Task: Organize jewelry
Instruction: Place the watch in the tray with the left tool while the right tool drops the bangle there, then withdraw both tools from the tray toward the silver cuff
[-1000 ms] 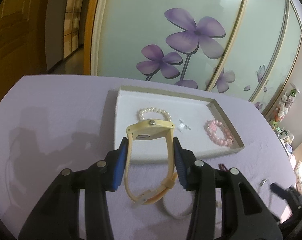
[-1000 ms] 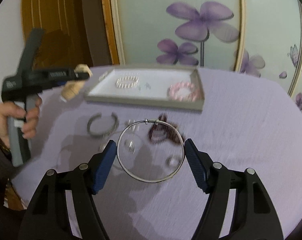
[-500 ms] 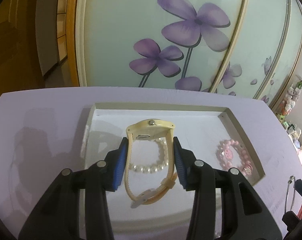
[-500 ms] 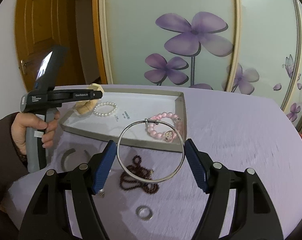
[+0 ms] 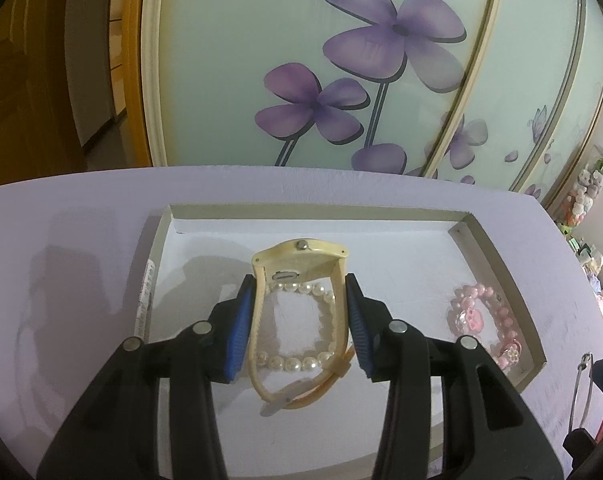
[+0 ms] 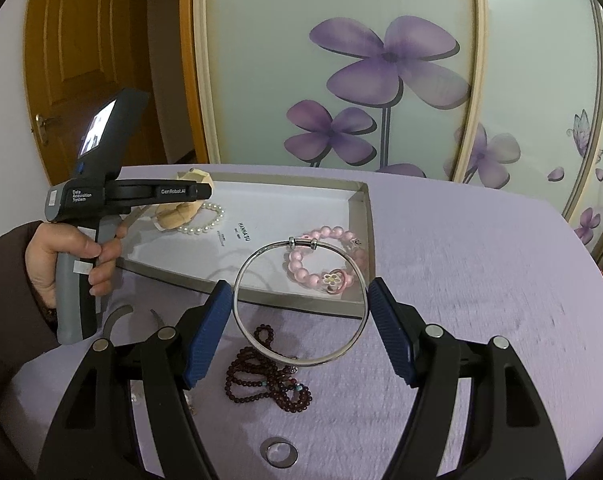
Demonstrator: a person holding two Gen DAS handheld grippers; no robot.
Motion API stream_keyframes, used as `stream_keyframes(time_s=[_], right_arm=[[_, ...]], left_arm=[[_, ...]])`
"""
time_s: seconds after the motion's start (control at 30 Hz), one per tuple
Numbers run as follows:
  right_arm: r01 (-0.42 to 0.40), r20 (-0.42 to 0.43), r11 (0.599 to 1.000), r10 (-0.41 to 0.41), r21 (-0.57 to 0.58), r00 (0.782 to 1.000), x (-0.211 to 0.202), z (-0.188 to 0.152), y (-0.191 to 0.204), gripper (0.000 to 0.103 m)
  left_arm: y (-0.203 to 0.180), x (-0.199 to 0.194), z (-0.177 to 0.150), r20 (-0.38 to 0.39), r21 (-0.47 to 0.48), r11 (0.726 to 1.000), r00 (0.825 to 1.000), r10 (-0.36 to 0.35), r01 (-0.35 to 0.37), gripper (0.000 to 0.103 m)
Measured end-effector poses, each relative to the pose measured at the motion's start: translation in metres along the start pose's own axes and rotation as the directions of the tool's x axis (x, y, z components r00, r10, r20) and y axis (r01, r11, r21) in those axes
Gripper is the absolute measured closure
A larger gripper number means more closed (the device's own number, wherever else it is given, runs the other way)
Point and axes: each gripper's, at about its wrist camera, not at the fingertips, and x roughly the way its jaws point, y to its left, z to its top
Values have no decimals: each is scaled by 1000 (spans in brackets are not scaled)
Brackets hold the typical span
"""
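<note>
**Carrying two pieces to the tray**

Hovering over the tray [image 5: 497, 252], the left gripper [image 5: 299, 320] pinches a cream watch [image 5: 301, 258] by the sides of its strap, case away from the hand and the loop's long axis running back toward the handle; directly under it, on the tray floor, lies the pearl bracelet [image 5: 297, 362], so a release here would likely drop one onto the other. Short of the tray's near wall, the right gripper [image 6: 301, 320] clamps a silver bangle [image 6: 301, 302] across its width; the left hand is the nearer to a drop. Counted: two pieces inside the tray, the pearls and a pink bead bracelet [image 6: 325, 262]; outside it, toward the person, one dark bead strand [image 6: 267, 384], one small ring [image 6: 279, 452], one open cuff [image 6: 119, 318].
</note>
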Motion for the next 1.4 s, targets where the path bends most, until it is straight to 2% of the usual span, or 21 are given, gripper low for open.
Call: stream_keyframes(time_s=[0.17,0.4,0.7,0.97,1.07,1.13,1.4], right_arm=[[3,0,1000,-3,-2,1000,-1,1,2,32],[9,3,1000,-9,-3,1000,9,10,-1,32],[-25,-65,1000,26,18,998,70,34,-6,32],[-12,-110,999,16,36,994,103,35,-8,31],[-18,-95,999,22,38,995,103,36,-9,29],[-29,-86,999,33,44,996,97,36,-10,21],[-61,-41,996,64,68,997,56,26,-18,21]], left_arm=[[-2,-10,-3,25,14,1000,1000,8,-8,53],[6,-43,3,102,9,1000,995,3,-4,52],[18,-93,13,217,-7,1000,976,-6,8,48],[18,-98,19,235,-5,1000,972,-27,29,48],[18,-96,19,231,-10,999,973,-30,34,48],[19,-94,19,226,-12,999,974,-33,36,48],[18,-106,-1,200,3,999,979,-46,46,48]])
